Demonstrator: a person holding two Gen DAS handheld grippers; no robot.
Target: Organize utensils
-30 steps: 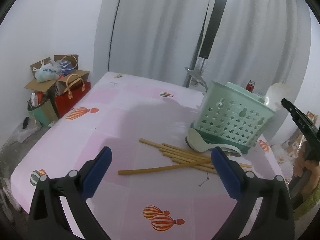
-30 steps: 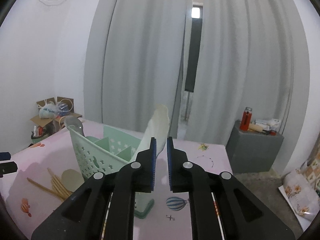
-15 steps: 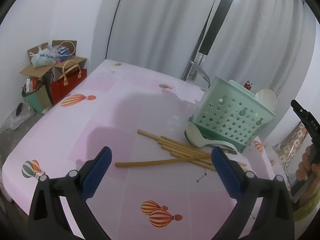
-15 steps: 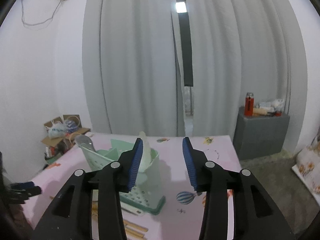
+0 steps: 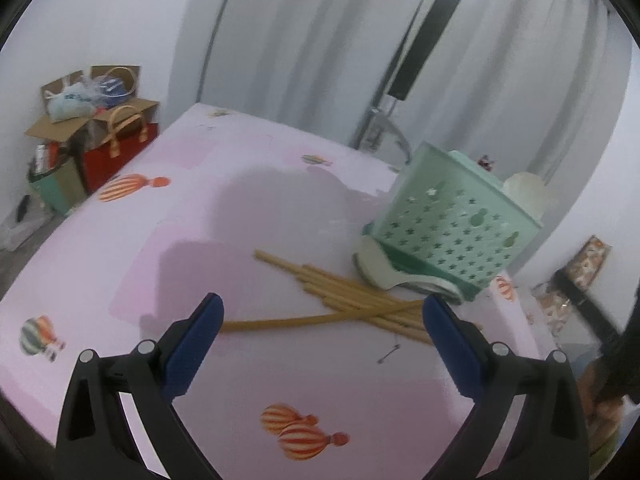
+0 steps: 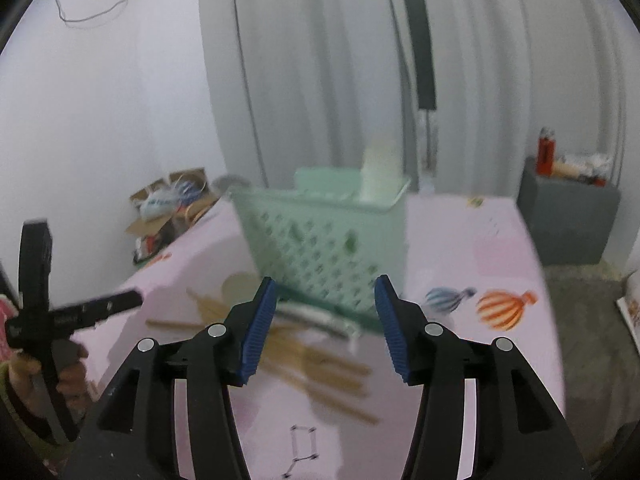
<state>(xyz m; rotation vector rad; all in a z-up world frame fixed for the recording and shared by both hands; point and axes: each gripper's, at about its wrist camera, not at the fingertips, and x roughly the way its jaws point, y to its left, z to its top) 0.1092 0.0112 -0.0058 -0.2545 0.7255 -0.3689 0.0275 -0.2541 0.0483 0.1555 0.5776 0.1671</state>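
Nearest to the right gripper [image 6: 324, 328], whose jaws have just been opening and now stand apart with nothing between them, lies the work still to do: a loose heap of chopsticks [image 6: 320, 364] on the pink surface [image 6: 480, 256], directly under and just ahead of its tips. The left gripper [image 5: 322, 336] is also spread wide and empty, with the same chopsticks [image 5: 360, 300] just beyond its tips, one stick lying crosswise over the rest. Past them a pale spoon [image 5: 380, 274] lies flat, touching the foot of the green basket [image 5: 452, 232]. Farther on, the basket already holds one pale spoon [image 5: 524, 188] standing upright at its far side, and something metal shows behind it, too blurred to name. So I judge the job begun but mostly ahead. Nothing blocks the heap; the basket wall close behind the spoon could crowd a grip. Beyond the surface are bags and boxes [image 5: 92, 120] and curtains [image 5: 320, 40].
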